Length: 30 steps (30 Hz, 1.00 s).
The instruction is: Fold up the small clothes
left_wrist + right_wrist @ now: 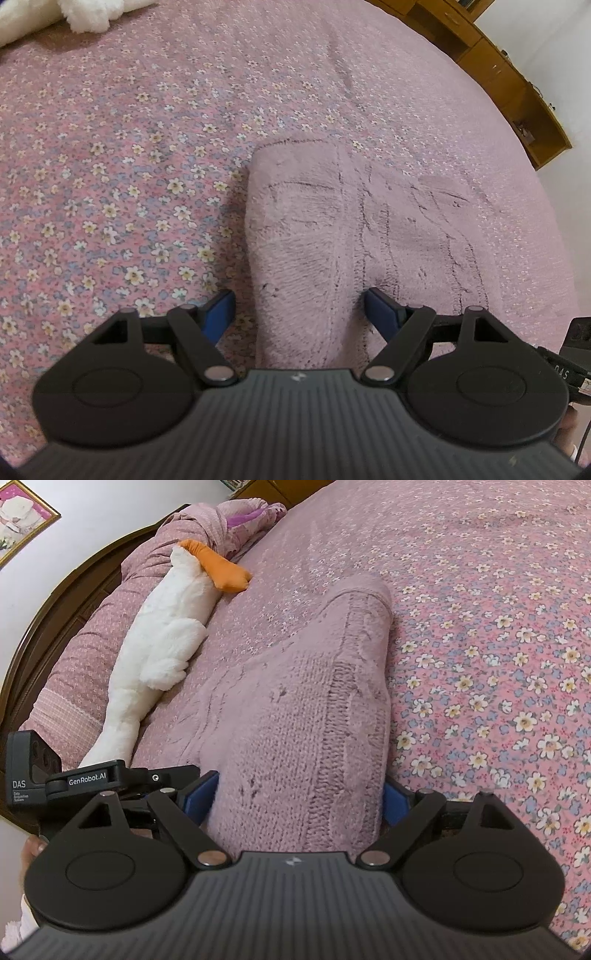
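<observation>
A pink knitted garment [332, 221] lies folded into a thick oblong on the flowered bedsheet [110, 166]. My left gripper [301, 314] stands open over its near end. Its left pad [221, 314] is on the sheet just off the garment's edge, and its right pad [380, 314] rests on the knit. In the right wrist view the same garment [306, 686] bulges up between the wide jaws of my right gripper [299, 797]. The knit fills the gap between the blue pads [201, 794], which do not visibly squeeze it.
A white plush goose [159, 646] with an orange beak lies left of the garment, against a rolled pink quilt [92, 627] and a dark wooden headboard [55, 602]. Wooden cabinets [517, 85] stand beyond the bed's far edge. The left gripper's housing [33, 771] sits close by.
</observation>
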Each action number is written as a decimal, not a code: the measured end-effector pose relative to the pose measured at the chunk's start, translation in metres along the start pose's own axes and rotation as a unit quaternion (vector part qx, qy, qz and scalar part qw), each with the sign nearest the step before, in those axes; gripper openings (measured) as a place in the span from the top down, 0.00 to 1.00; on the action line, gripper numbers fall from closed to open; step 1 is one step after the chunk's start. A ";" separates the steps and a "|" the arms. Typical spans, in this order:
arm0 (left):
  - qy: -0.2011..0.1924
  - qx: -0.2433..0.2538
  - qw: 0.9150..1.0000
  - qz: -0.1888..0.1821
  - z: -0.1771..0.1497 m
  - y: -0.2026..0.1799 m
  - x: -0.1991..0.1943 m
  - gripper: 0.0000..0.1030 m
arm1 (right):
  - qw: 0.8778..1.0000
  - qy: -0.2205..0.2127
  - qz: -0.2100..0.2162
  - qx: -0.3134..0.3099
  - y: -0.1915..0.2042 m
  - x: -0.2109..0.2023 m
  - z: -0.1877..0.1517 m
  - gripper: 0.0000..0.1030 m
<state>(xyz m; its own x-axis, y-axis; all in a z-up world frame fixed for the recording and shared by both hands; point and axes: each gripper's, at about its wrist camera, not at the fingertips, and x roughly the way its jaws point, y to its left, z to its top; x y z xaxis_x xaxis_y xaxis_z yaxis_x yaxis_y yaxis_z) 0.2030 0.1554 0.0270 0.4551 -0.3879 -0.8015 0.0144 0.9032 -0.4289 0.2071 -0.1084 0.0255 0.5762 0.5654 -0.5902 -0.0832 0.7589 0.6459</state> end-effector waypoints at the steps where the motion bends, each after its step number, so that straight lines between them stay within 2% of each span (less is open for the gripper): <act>1: 0.000 0.001 1.000 -0.001 0.000 -0.001 0.001 0.23 | 1.000 0.000 0.000 0.000 0.000 0.000 0.000 0.11; 6: 0.001 0.003 1.000 -0.008 0.000 -0.003 0.008 0.23 | 1.000 0.001 -0.001 -0.002 0.000 0.002 0.000 0.12; 13: -0.002 0.000 0.999 -0.037 -0.004 -0.009 0.018 0.25 | 1.000 0.001 -0.002 0.002 -0.002 0.004 0.002 0.25; 20: -0.003 -0.012 0.998 -0.056 -0.006 -0.006 0.020 0.38 | 1.000 0.000 -0.002 0.004 -0.005 0.001 0.001 0.28; 26: -0.013 -0.032 0.996 -0.081 -0.006 0.009 0.010 0.63 | 1.000 -0.001 -0.005 0.012 -0.003 -0.003 0.002 0.36; 30: -0.011 -0.048 0.994 -0.093 -0.005 0.015 0.005 0.66 | 1.000 -0.001 -0.005 0.009 0.004 -0.009 0.008 0.41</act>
<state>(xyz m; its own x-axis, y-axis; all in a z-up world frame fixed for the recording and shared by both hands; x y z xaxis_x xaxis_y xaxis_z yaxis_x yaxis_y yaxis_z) 0.2009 0.1661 0.0141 0.4714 -0.5413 -0.6962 0.0157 0.7945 -0.6070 0.2081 -0.1126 0.0370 0.5792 0.5565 -0.5957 -0.0631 0.7591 0.6479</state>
